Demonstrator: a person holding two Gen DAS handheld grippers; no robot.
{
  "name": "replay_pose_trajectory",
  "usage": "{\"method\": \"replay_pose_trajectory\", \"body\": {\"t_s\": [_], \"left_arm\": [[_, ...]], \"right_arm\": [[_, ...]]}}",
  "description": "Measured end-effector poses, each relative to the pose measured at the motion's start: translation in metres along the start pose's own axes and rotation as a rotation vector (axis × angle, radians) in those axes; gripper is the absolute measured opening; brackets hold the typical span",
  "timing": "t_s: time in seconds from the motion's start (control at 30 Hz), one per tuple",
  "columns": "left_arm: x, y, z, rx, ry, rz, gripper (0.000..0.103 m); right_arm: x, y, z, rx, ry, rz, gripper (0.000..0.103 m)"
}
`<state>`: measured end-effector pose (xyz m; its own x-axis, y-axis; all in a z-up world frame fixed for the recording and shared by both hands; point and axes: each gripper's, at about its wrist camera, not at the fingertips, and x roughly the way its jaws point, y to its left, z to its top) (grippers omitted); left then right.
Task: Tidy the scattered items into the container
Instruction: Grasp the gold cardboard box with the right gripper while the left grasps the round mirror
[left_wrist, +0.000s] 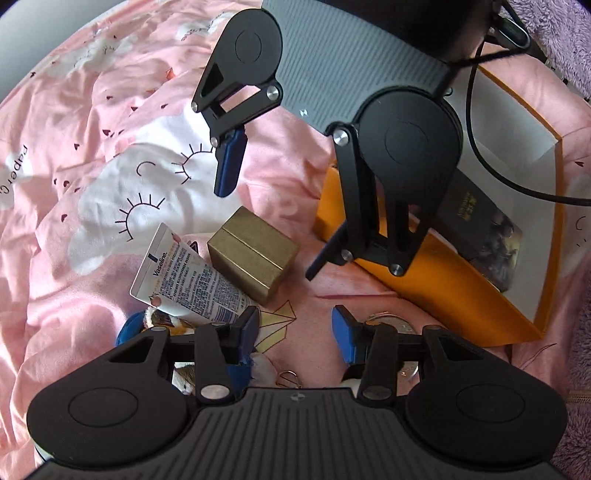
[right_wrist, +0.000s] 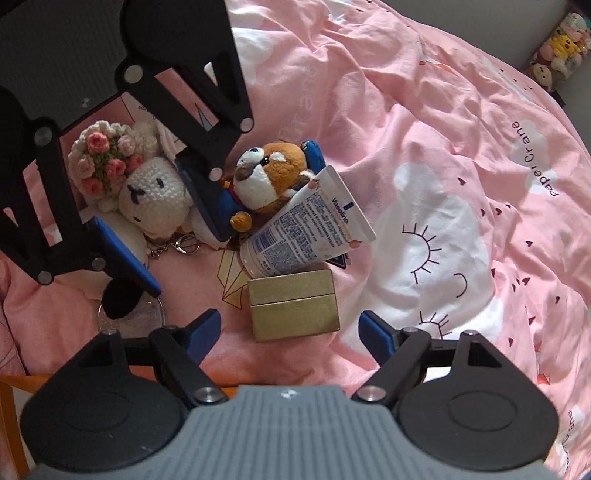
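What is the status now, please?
Both tongs open, empty. Right tongs over gold box; left tongs above the plush toys. Vaseline tube touches box. Orange container beside.

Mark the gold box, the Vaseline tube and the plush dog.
gold box (right_wrist: 293, 304): right wrist view, top face.
Vaseline tube (right_wrist: 310, 232): right wrist view, printed body.
plush dog (right_wrist: 271, 177): right wrist view, head.

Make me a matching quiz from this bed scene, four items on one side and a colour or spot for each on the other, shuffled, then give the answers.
Items
1. small box
2. Vaseline tube
3. plush dog
4. crochet bunny

Descriptions
A. cream white, beside a pink flower bouquet
B. brown and white, partly under the tube's flat end
C. gold, nearest the right hand-held gripper
D. white with blue print, lying between box and dog

Pairs: 1-C, 2-D, 3-B, 4-A
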<state>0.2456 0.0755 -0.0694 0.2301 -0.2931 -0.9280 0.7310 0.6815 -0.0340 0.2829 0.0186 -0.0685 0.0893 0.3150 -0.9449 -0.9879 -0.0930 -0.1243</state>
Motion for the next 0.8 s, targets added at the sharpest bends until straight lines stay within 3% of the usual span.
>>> {"method": "replay_pose_trajectory", "body": {"t_s": [0.23,0.4,0.63,0.8], "left_arm": [[0.015,0.015,0.001,-0.021,0.019,-0.026,0.051],[0.018,0.014,-0.002,-0.004,0.036,-0.056,0.051],[0.021,-0.005,-0.004,0.065,0.082,-0.1,0.053],[0.029,-0.025,-0.005,0.137,0.135,-0.117,0.057]], "right_arm": [[0.023,-0.012,0.004,-0.015,-0.017,0.044,0.082],[0.03,-0.012,0.003,-0.011,-0.021,0.056,0.063],[0.016,-0.007,0.001,0.016,-0.053,0.053,0.062],[-0.013,-0.004,-0.002,0.053,-0.09,0.0,0.062]]}}
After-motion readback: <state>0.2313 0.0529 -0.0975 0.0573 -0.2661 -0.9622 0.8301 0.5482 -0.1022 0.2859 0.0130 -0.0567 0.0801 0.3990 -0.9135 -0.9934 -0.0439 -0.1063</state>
